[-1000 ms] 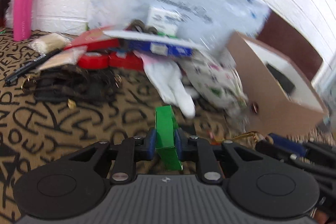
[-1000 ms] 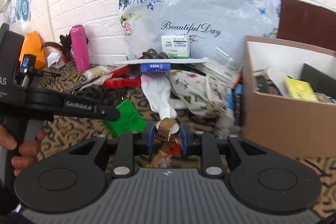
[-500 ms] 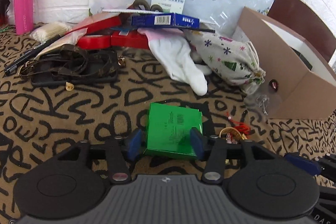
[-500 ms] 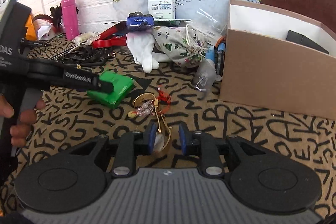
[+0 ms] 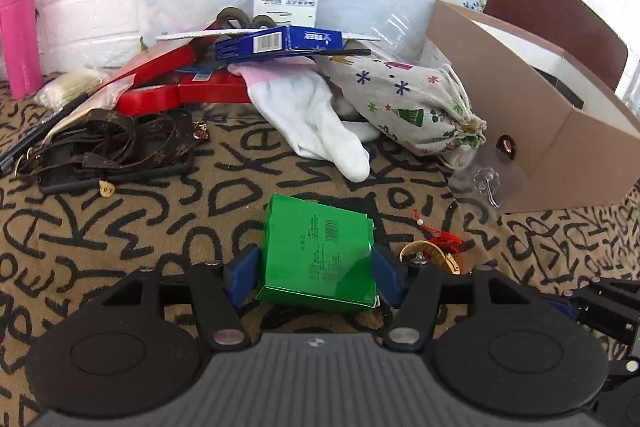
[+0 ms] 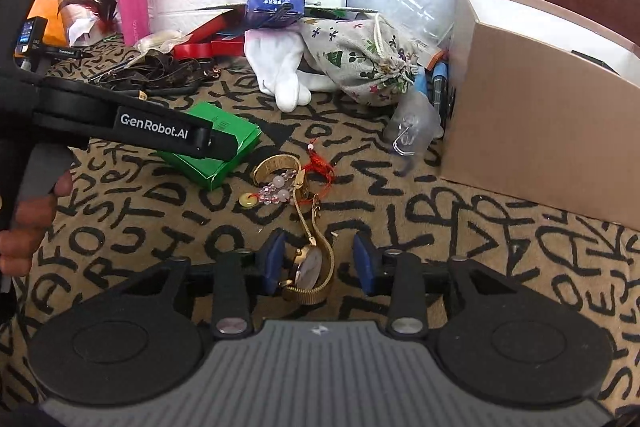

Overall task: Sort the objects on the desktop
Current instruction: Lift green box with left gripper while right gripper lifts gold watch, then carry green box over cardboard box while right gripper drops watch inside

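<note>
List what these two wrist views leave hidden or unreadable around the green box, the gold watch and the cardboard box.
- Cardboard box: contents mostly hidden by its near wall, both views.
- Green box: print too small to read; in the right wrist view the left gripper covers part of it.
- Gold watch: dial seen edge-on, unreadable, between the opening right gripper fingers.
- Left gripper, opening: pad contact with the box is unclear.

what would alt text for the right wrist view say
The right gripper is opening its fingers around a gold watch lying on the letter-patterned cloth. Beyond lie a green box, a white glove and a cardboard box.
</note>
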Motion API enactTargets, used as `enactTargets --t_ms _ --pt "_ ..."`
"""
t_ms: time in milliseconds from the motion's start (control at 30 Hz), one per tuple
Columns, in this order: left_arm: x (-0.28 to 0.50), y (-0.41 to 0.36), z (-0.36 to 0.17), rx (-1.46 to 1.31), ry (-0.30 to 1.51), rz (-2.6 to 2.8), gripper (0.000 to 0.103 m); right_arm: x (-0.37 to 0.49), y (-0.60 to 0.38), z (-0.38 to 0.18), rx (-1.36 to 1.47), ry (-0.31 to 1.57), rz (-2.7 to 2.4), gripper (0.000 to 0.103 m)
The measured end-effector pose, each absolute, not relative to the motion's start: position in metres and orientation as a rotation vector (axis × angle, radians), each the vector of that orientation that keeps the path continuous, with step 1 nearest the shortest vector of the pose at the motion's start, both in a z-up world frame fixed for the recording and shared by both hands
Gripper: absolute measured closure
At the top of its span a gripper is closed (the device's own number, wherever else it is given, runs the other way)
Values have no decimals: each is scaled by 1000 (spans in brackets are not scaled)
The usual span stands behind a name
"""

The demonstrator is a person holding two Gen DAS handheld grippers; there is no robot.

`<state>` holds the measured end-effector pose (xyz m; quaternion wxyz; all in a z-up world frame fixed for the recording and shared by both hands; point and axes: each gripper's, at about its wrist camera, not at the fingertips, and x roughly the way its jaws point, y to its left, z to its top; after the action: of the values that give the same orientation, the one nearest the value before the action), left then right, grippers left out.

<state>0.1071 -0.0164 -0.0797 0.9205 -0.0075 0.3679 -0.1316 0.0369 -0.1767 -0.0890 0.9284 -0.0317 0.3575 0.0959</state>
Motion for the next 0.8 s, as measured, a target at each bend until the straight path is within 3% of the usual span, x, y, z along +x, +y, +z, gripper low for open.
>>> enactTargets --t_ms 67,267,433,800 --pt "112 -20 -85 4 784 -279 39 37 -176 -89 -71 733 199 70" --pt "109 -26 -88 48 776 -278 41 34 -174 -89 -85 728 216 91" --pt "99 -13 -76 -68 785 -288 41 24 -179 -77 -59 704 227 96" --pt "68 -21 4 -131 591 -373 41 -2 -208 -4 23 496 237 101"
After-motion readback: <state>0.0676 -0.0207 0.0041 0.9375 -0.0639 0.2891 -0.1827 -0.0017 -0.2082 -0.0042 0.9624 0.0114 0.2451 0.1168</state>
